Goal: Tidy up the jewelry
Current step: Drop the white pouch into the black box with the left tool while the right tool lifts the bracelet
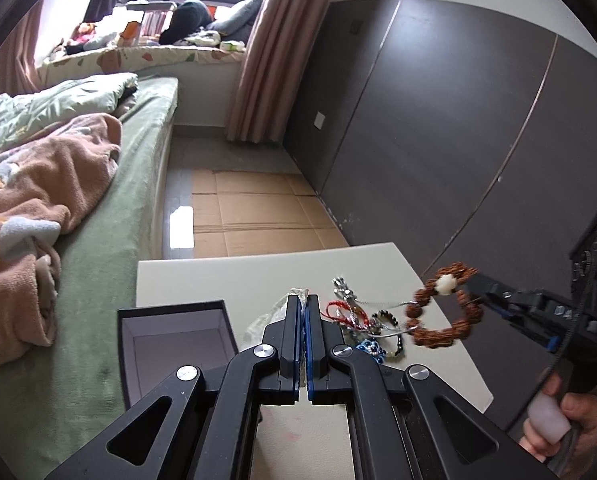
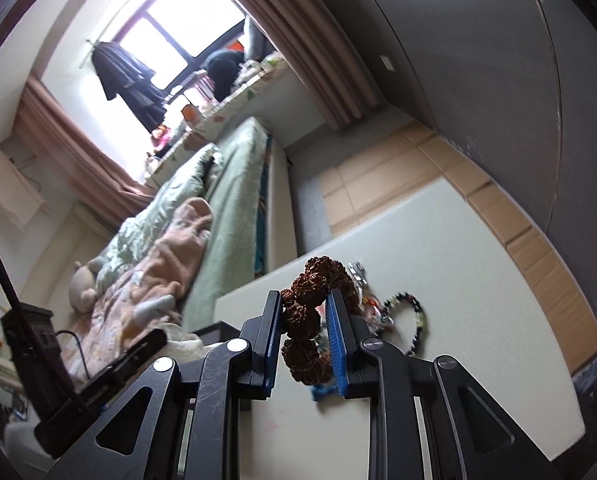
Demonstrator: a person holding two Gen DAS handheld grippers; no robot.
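Left gripper (image 1: pixel 301 312) nearest, jaws closed, empty, box (image 1: pixel 170 344) at its 9 o'clock. Right gripper (image 2: pixel 304 324) clamps brown bracelet (image 2: pixel 306 320), lifted clear of table (image 1: pixel 378 264). Bracelet: light, knobbly beads, floppy loop; pinch across one bead. Pile (image 1: pixel 362 320) at 6 o'clock of it.

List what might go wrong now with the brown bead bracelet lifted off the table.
1. The right tongs grip the brown bead bracelet by only a few beads; it could slip and drop.
2. A thin silver chain appears to trail from the bracelet toward the jewelry pile, so lifting further might drag other pieces off the table.
3. The shut left tongs sit between the bracelet and the open box.
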